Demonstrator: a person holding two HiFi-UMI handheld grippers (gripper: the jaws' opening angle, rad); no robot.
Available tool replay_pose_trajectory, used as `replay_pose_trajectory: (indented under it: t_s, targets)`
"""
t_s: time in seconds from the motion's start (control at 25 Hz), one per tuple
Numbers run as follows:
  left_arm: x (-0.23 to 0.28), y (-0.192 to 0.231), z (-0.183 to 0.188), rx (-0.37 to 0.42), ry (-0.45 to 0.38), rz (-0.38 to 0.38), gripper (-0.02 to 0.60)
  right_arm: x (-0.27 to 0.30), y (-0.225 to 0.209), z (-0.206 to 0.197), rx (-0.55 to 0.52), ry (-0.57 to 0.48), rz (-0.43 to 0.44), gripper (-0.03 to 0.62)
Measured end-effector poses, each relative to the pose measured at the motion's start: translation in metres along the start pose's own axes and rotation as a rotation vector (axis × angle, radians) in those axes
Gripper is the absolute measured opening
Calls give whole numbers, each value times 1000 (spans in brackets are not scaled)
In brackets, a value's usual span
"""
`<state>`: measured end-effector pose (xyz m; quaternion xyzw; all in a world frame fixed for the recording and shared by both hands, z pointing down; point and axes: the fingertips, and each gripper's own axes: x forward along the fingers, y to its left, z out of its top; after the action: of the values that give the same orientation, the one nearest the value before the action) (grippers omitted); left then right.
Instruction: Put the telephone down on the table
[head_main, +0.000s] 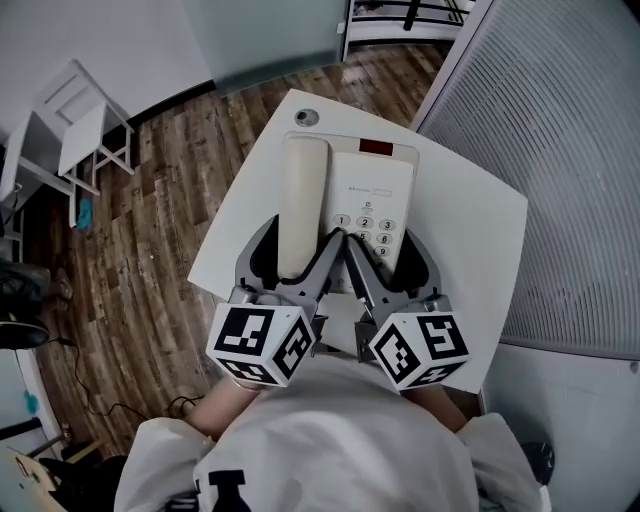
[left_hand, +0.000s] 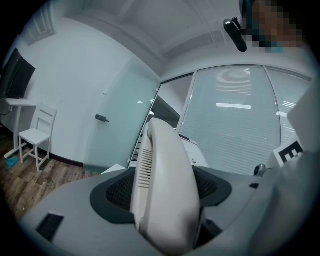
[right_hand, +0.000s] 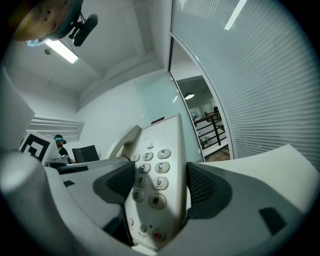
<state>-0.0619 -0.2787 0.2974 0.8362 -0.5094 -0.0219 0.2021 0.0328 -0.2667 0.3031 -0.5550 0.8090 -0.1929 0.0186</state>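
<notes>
A cream desk telephone (head_main: 370, 190) with its handset (head_main: 303, 195) in the cradle is held over the white table (head_main: 470, 230), gripped at its near end by both grippers. My left gripper (head_main: 290, 262) is shut on the handset side, and in the left gripper view the handset (left_hand: 165, 190) fills the gap of the left gripper (left_hand: 162, 197). My right gripper (head_main: 385, 262) is shut on the keypad side. The keypad (right_hand: 152, 180) stands between the pads of the right gripper (right_hand: 160, 187). Both gripper views look upward past the phone to the ceiling. Whether the phone touches the table is hidden.
A small round object (head_main: 307, 118) lies at the table's far corner. A white chair (head_main: 75, 120) stands on the wood floor at left. A blind-covered glass wall (head_main: 560, 150) runs close along the table's right side. Cables (head_main: 90, 390) trail on the floor near left.
</notes>
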Motion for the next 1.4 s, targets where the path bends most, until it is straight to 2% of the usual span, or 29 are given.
replay_pose_trajectory:
  t_s: [0.32, 0.88, 1.4]
  targets:
    - [9, -1, -6, -4, 15, -3, 344, 3, -10, -3, 8, 12, -9, 327]
    - [22, -4, -20, -31, 50, 43, 344, 9, -28, -10, 29, 74, 10, 327]
    - [27, 7, -42, -64, 91, 62, 344, 16, -35, -32, 43, 130, -1, 327]
